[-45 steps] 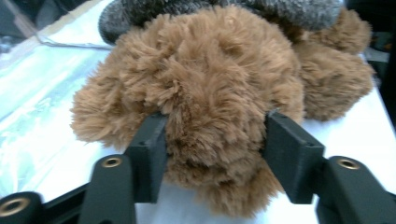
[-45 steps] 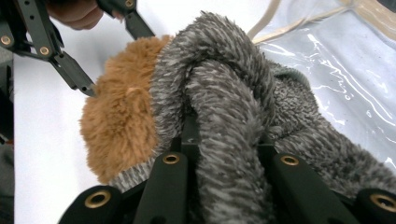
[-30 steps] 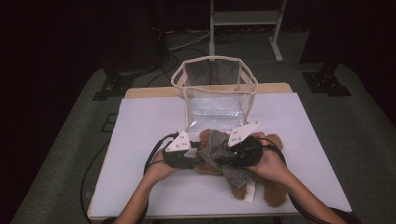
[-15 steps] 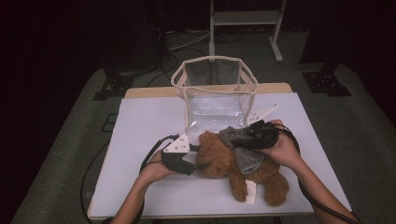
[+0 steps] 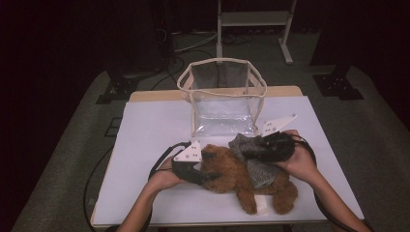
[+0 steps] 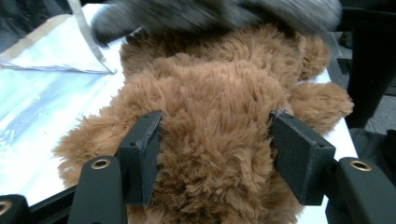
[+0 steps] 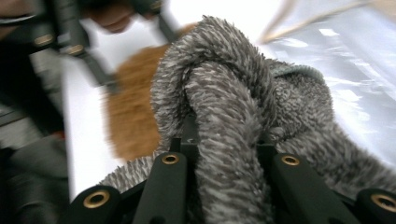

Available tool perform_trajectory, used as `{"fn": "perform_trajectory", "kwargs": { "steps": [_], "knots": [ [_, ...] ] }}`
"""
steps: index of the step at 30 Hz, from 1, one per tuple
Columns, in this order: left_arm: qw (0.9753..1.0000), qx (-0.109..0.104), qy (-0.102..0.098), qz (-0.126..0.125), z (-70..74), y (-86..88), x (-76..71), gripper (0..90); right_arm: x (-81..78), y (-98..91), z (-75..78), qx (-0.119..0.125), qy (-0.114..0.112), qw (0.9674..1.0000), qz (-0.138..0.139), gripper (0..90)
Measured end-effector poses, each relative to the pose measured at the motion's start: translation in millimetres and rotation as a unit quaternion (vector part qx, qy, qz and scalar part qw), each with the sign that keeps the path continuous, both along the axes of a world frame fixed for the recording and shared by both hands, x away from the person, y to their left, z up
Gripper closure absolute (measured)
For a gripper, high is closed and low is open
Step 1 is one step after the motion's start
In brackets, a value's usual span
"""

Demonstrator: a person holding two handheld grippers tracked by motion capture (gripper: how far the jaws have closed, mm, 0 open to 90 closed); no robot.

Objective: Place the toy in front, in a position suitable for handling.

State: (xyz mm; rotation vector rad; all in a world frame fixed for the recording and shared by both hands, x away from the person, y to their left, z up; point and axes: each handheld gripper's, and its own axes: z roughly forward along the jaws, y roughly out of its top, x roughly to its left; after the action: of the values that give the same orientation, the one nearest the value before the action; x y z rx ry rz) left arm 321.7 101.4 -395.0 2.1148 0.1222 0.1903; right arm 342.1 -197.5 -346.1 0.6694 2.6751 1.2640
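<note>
Gripper [image 5: 208, 175] against teddy [image 5: 232, 169], bag [image 5: 222, 96] behind

Both grippers are black — the left gripper [image 5: 205, 176] and the right gripper [image 5: 246, 153] each carry a grey three-cornered plate, brass-ringed screw holes and a black trailing cable; forearms bare.

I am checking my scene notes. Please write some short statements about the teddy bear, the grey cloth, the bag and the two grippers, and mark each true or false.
1. The brown plush teddy bear lies on the white table. True.
2. The left gripper grips the grey fuzzy cloth. False: its jaws clamp the bear.
3. The right gripper holds the cloth. True.
4. The clear plastic bag with beige trim contains the bear. False: the bear lies in front of it.
</note>
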Motion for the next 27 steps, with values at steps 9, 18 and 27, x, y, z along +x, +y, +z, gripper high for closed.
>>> {"fn": "perform_trajectory", "kwargs": {
  "steps": [9,18,27],
  "knots": [
    [0.9998,-0.003,-0.005,0.017,11.9,-3.6,2.9,18.1,-14.3,5.0,-22.1,0.002,0.015,0.9998,0.011,73.7],
    [0.9997,0.004,0.022,-0.002,4.2,-9.6,1.5,25.4,-25.2,-15.5,-12.0,0.023,0.004,0.9997,0.009,73.3],
    [0.9995,0.024,0.010,-0.015,11.8,-6.6,-3.9,17.3,-32.0,-22.3,-23.1,0.022,0.016,0.9996,-0.005,72.0]
  ]
}}
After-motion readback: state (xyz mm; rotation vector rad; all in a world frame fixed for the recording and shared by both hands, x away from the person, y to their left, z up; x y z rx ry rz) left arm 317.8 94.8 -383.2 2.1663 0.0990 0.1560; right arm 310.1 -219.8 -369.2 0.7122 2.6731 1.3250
